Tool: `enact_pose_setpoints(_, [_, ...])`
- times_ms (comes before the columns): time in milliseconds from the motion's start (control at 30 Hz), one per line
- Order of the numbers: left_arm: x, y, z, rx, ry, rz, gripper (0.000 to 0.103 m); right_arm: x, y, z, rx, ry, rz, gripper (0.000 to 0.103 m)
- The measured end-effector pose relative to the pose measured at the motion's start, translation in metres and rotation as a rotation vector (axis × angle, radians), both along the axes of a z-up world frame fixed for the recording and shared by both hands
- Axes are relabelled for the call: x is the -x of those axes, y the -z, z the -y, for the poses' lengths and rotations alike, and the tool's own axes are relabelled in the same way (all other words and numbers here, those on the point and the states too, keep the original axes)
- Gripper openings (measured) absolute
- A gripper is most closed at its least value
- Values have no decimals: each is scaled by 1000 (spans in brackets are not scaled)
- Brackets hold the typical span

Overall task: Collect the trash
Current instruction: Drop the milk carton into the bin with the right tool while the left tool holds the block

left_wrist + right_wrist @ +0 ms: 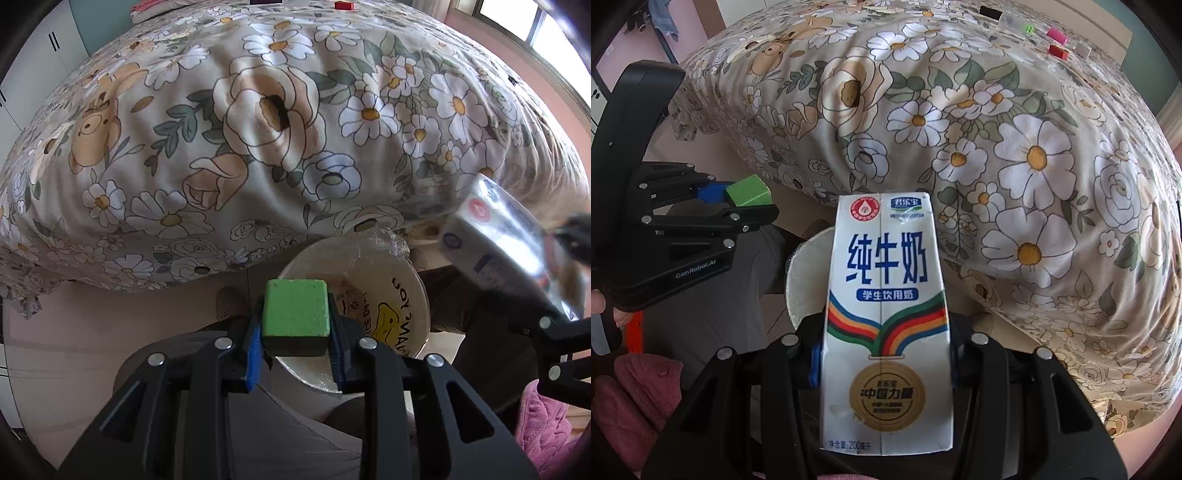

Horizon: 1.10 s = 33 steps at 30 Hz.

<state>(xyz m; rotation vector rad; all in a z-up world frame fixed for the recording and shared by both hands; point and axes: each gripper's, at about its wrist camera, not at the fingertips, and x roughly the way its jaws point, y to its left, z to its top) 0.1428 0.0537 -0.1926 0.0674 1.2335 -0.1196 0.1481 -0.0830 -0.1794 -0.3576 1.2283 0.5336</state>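
My left gripper (295, 328) is shut on a green block (295, 308), held between its blue pads. Right under it stands a white round bin (400, 295) with a clear liner and a yellow duck print inside. My right gripper (885, 362) is shut on a white milk carton (886, 295) with blue lettering and rainbow stripes. In the left wrist view the carton (495, 236) shows blurred at the right, above the bin. The right wrist view shows the left gripper (738, 201) with the green block (748, 194) at the left, and the bin (809, 266) partly hidden behind the carton.
A bed with a floral cover (277, 129) fills the space beyond the bin, its edge hanging close over the rim. Small red and pink items (1058, 50) lie far back on it. Pink fabric (639, 387) and a grey-clad leg (277, 435) are near the grippers.
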Motion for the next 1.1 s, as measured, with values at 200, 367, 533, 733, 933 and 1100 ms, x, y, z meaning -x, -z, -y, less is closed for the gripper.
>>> enact_pose_setpoints(200, [-7, 64, 12, 19, 14, -150, 32, -6, 70, 0, 42, 11, -155, 48])
enact_pose_setpoints(367, [-17, 103, 17, 40, 12, -240, 32, -12, 120, -1, 80, 22, -271, 49])
enact_pose_setpoints(533, [-36, 131, 14, 76, -36, -304, 32, -22, 160, -6, 112, 31, -358, 49])
enact_pose_setpoints(733, [-45, 162, 14, 113, -75, -377, 32, -39, 195, -8, 110, 67, -449, 49])
enact_pose_setpoints(933, [-50, 187, 17, 142, -93, -432, 32, -52, 226, -11, 88, 86, -503, 49])
enact_pose_setpoints(1100, [-54, 202, 16, 163, -119, -466, 32, -65, 249, 0, 40, 153, -570, 49])
